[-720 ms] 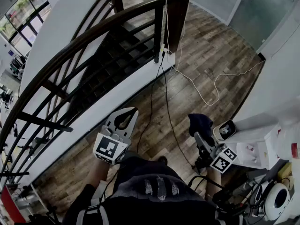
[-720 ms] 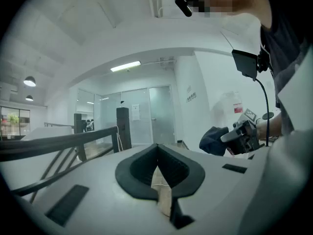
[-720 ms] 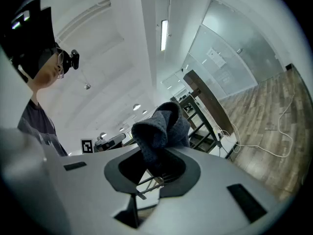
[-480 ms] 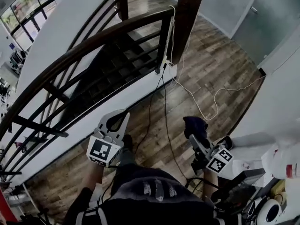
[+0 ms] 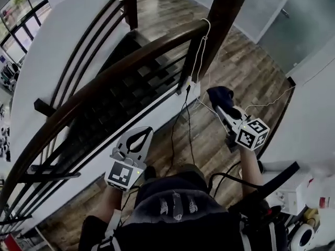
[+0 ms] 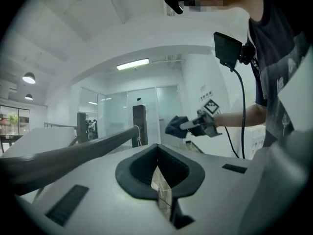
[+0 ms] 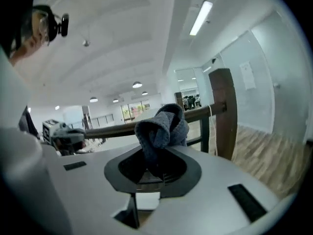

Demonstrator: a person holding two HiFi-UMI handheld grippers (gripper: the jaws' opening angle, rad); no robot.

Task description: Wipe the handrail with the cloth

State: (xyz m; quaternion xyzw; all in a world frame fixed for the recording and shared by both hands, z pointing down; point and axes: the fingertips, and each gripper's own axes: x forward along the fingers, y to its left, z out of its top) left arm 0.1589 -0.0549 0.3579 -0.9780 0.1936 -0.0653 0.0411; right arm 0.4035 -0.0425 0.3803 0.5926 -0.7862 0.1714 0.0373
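The dark wooden handrail (image 5: 120,67) curves from the lower left up to a thick post (image 5: 222,20). My right gripper (image 5: 222,107) is shut on a dark blue cloth (image 5: 220,94), which it holds in the air to the right of the post and apart from the rail. In the right gripper view the bunched cloth (image 7: 161,129) sticks up between the jaws, with the handrail (image 7: 117,129) behind it. My left gripper (image 5: 146,131) is shut and empty, low beside the railing's white base. The left gripper view shows the handrail (image 6: 73,153) and the cloth (image 6: 176,126).
Dark stairs (image 5: 125,85) drop away behind the railing bars. A black cable (image 5: 186,124) and a white cable (image 5: 201,41) run from the post down across the wooden floor (image 5: 246,61). White equipment (image 5: 293,192) stands at the lower right by a white wall.
My right gripper has lifted the cloth up and forward, toward the post end of the handrail. The left gripper stays low by the railing base, still shut.
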